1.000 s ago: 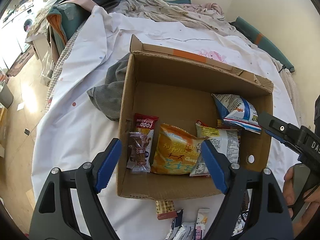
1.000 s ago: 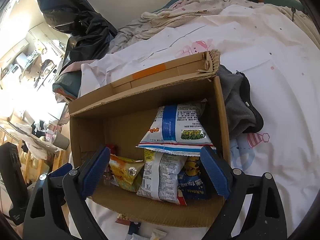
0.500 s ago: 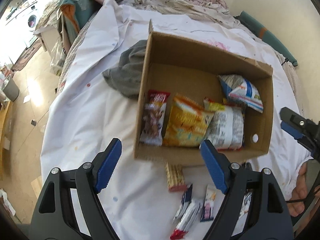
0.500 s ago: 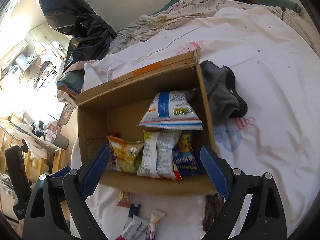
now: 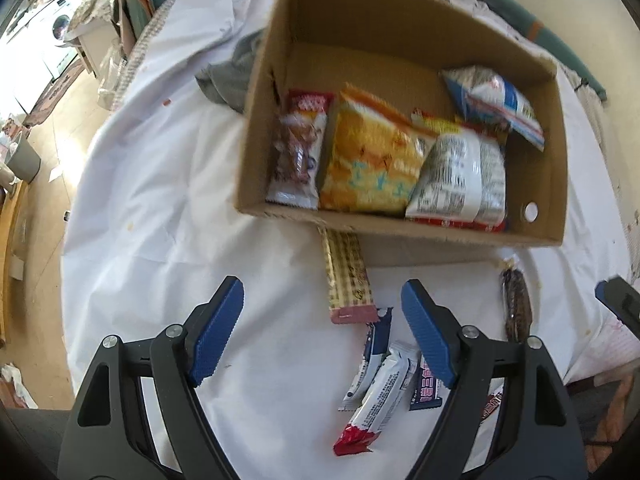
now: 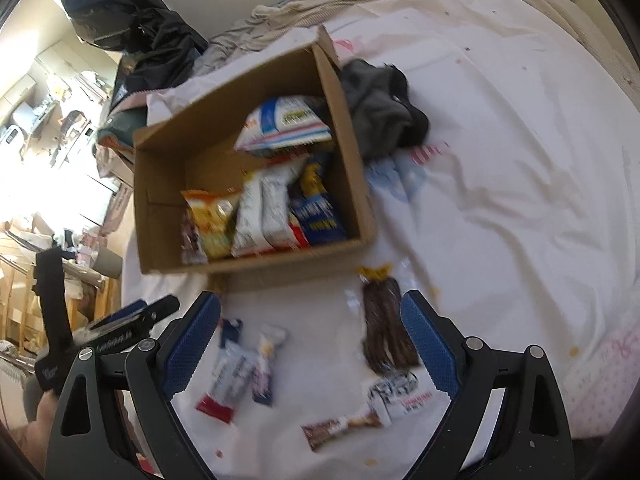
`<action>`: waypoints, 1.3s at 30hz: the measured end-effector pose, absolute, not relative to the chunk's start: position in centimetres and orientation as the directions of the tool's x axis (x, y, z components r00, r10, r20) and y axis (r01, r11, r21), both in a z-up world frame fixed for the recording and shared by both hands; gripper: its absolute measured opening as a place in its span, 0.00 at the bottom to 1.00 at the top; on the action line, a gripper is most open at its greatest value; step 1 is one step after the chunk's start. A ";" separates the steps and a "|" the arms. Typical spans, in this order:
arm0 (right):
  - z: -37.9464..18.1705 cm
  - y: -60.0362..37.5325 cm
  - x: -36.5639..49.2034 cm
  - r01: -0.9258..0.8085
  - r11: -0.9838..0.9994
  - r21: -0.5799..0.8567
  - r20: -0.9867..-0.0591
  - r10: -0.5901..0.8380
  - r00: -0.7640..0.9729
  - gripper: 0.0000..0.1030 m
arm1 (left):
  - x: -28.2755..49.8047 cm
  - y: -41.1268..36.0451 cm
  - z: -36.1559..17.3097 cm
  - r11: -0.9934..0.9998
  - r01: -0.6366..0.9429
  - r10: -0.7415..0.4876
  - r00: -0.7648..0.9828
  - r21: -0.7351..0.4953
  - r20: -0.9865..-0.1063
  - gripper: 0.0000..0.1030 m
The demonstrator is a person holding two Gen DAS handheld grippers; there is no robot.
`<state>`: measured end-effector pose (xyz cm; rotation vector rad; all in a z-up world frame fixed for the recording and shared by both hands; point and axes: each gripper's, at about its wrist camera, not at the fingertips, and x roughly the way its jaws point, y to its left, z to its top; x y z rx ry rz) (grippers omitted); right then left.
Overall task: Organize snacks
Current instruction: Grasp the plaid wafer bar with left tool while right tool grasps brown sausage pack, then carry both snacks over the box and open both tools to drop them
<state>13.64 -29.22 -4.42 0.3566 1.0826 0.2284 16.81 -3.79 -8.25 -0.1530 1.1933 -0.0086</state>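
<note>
- The dark stick pack (image 6: 385,330) lies on the sheet just in front of the cardboard box (image 6: 256,268), long axis pointing at the box, between my right gripper (image 6: 310,344) fingers, nearer that hand.
- Both grippers (left gripper (image 5: 322,330) too) gape wide, holding nothing.
- Since half a second ago I've pulled back from the box; more loose snacks show.

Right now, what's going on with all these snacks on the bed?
A person is sorting snacks into a cardboard box on the white sheet. Several bags already sit inside, including an orange chip bag. Both the left hand-held gripper and the right hand-held gripper hang open and empty above loose bars, such as a checkered wafer pack and a dark stick packet.
</note>
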 end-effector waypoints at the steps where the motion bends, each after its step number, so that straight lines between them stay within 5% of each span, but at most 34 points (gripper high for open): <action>1: -4.6 -29.4 13.4 -0.005 0.924 0.383 -0.823 0.344 0.451 0.91 | 17.0 -4.1 -8.7 0.990 -0.071 -0.086 0.364 -0.120 -0.927 0.76; 8: -5.3 -31.2 12.6 0.036 0.935 0.354 -0.844 0.303 0.442 0.91 | 19.5 -6.1 -13.2 0.997 -0.029 -0.062 0.298 -0.074 -0.953 0.58; 11: -5.6 -31.7 13.0 0.062 0.930 0.361 -0.845 0.299 0.443 0.91 | 20.3 -6.1 -14.5 0.996 -0.038 -0.067 0.283 -0.081 -0.957 0.22; 22: -8.6 -31.7 15.0 0.132 0.930 0.343 -0.898 0.283 0.336 0.91 | 16.2 -3.9 -10.5 0.995 -0.069 -0.051 0.265 -0.072 -0.963 0.22; 39: -16.9 -27.0 16.9 0.003 1.000 0.005 -0.999 0.005 0.042 0.92 | 12.6 -1.4 -6.0 0.982 -0.092 -0.123 0.344 -0.164 -0.931 0.22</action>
